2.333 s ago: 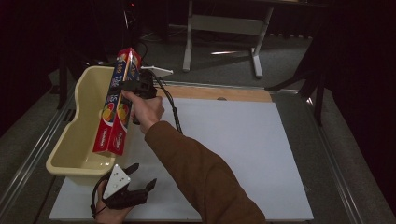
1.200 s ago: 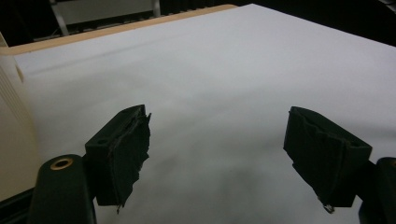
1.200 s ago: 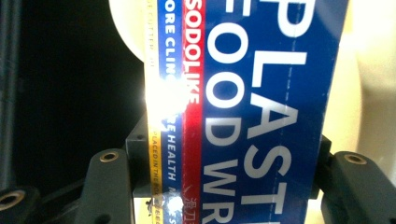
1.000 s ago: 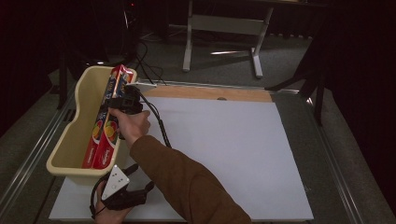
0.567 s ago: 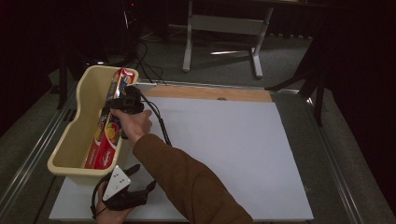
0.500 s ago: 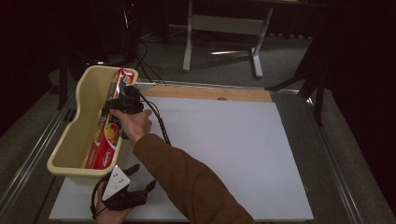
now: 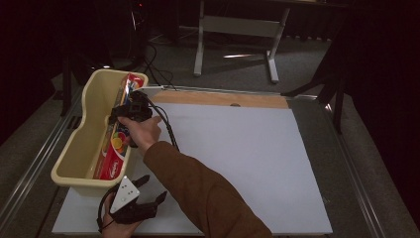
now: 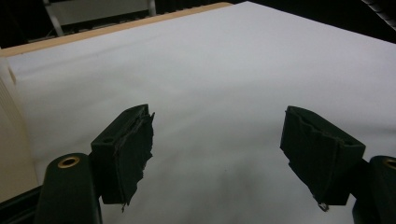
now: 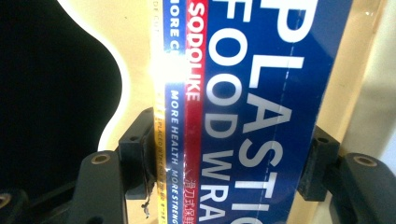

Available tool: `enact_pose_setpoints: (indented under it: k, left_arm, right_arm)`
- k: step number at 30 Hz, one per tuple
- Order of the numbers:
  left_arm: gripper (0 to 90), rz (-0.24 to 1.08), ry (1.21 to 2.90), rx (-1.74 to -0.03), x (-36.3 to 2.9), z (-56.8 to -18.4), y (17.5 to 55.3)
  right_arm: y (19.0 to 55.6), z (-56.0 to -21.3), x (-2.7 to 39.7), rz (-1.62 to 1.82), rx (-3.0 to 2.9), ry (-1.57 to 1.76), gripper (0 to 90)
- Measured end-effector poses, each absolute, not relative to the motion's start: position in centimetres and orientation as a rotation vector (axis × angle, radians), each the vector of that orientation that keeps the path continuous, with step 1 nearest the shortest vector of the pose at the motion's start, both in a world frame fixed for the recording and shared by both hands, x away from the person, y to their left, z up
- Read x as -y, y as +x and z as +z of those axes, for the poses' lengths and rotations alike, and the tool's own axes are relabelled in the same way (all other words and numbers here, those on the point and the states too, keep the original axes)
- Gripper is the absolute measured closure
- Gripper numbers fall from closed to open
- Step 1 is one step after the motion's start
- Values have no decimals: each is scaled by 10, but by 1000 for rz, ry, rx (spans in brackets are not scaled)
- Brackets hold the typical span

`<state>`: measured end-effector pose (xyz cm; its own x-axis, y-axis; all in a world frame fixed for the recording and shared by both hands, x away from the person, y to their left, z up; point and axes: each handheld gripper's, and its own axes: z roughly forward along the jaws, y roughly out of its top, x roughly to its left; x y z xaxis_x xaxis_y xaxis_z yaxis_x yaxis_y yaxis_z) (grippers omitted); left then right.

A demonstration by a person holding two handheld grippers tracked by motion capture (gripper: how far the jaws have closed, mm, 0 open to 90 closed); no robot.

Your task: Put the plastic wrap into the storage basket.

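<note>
One box of plastic wrap lies in the bin at nine o'clock — the placing step. Right gripper jaws have just been opening, box between them; next, lift clear. Left gripper gapes, empty. Readable: "PLASTIC FOOD WRAP", "SODOLIKE", "MORE HEALTH".

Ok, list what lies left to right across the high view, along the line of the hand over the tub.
Tub wall → wrap box → right gripper → white sheet → table edge.
</note>
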<state>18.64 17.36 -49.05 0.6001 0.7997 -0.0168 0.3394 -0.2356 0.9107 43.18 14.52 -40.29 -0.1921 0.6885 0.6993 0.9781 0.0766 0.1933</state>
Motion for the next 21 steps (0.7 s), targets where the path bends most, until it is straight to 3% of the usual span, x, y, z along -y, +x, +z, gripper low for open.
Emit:
enact_pose_setpoints:
  k: [21]
  left_arm:
    - [244, 584, 1809, -950, -177, -490, 187]
  right_arm:
    - [429, -389, -132, -930, 2027, -1496, 345]
